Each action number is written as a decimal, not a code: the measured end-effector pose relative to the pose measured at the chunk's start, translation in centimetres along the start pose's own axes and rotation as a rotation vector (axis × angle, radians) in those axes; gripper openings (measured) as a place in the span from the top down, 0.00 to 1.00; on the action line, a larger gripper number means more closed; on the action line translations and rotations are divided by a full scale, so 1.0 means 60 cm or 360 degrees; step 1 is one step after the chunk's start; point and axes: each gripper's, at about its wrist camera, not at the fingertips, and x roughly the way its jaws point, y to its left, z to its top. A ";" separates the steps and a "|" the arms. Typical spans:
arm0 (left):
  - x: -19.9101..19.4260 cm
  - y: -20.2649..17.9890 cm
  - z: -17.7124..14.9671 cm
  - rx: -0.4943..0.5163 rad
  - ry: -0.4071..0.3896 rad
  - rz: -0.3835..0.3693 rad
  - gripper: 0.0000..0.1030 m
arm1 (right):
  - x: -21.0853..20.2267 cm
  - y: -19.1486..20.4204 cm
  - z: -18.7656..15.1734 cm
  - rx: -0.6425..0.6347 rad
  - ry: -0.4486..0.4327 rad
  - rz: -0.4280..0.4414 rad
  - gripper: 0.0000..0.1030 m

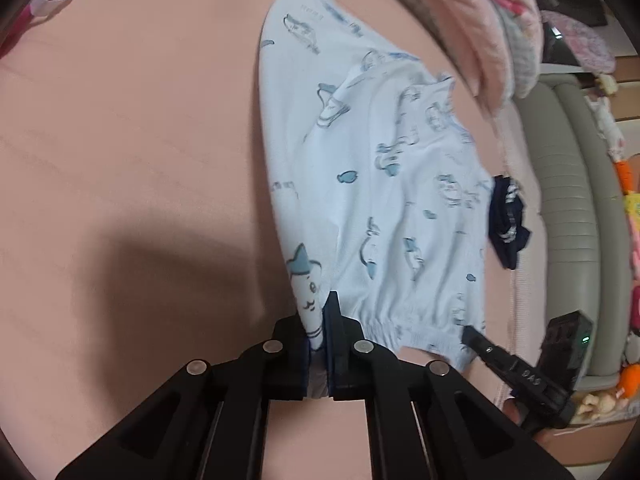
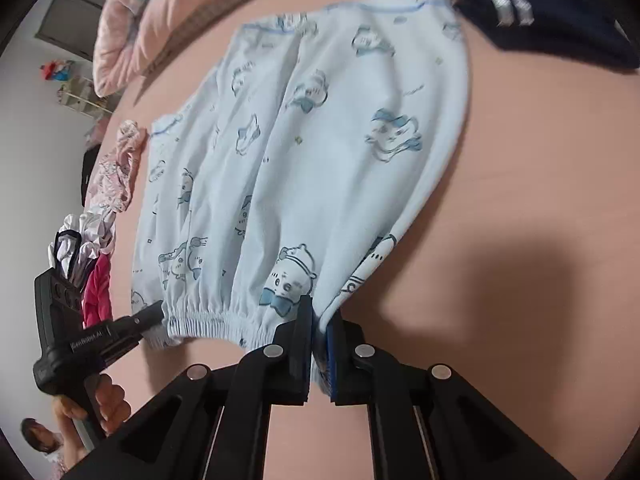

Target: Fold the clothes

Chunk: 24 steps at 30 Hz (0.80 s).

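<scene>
Pale blue shorts [image 1: 380, 180] with cartoon prints lie spread on the pink bed sheet [image 1: 140, 160], elastic waistband nearest me. My left gripper [image 1: 318, 316] is shut on one corner of the waistband, with fabric pinched between its blue pads. My right gripper [image 2: 321, 312] is shut on the opposite waistband corner of the shorts [image 2: 320, 140]. Each gripper shows in the other's view: the right gripper [image 1: 466, 330] at the band's far end, and the left gripper [image 2: 158, 308], held by a hand [image 2: 104, 400]. The waistband hangs slightly raised between them.
A navy garment [image 1: 508, 220] lies just beyond the shorts, also the navy garment [image 2: 540, 12] at top right. A pink quilt [image 1: 480, 20] is bunched at the bed's far side. A pile of mixed clothes [image 2: 116, 176] lies along the left. A grey padded bed edge [image 1: 568, 200] runs on the right.
</scene>
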 end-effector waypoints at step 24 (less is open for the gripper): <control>-0.064 0.071 -0.124 -0.0417 -0.0262 -0.0304 0.56 | -0.096 -0.108 -0.171 0.0199 -0.0247 0.0098 0.48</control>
